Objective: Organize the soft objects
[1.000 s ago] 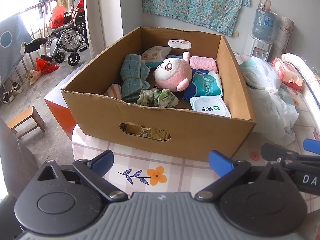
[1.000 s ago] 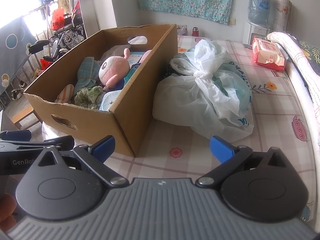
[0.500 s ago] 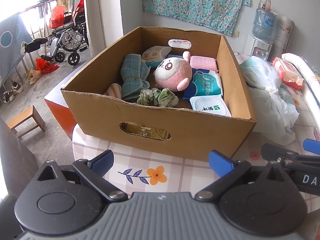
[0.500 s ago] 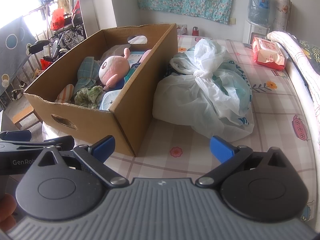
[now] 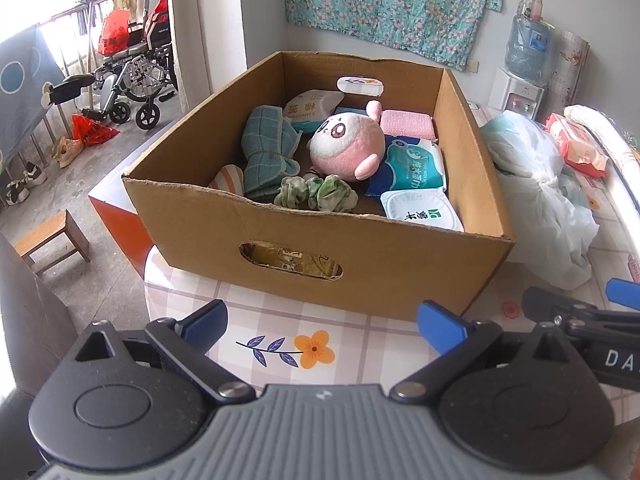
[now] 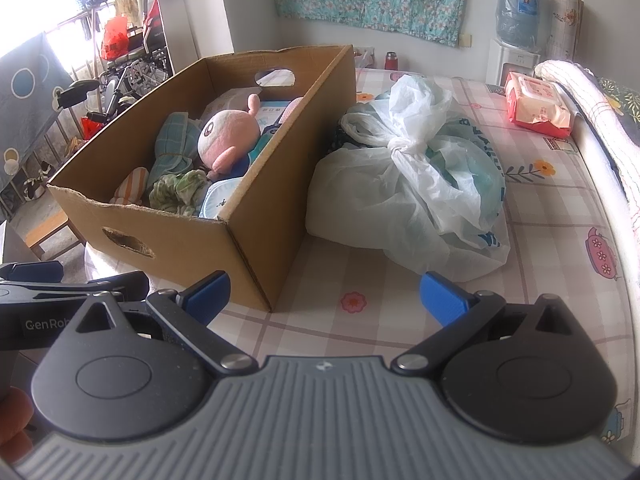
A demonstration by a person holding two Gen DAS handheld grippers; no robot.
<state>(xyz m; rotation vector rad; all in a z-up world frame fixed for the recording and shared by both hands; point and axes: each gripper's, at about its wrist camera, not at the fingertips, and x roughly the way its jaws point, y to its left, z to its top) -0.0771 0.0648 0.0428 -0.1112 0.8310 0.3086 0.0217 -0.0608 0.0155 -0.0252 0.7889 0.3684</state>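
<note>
Knotted plastic bag point(image 6: 408, 184) whole from right wrist only, box-cropped from left.

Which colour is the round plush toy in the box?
Pink with a white face; the plush toy shows best in the left wrist view.

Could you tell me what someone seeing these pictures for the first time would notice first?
Probably the large open brown cardboard box on the checked floral tablecloth, packed with soft things, with a round pink and white plush toy in its middle beside a tied teal checked cloth bundle. Next comes the knotted white plastic bag, bulging against the box's right side. Both open grippers, left and right, hover empty in front.
</note>
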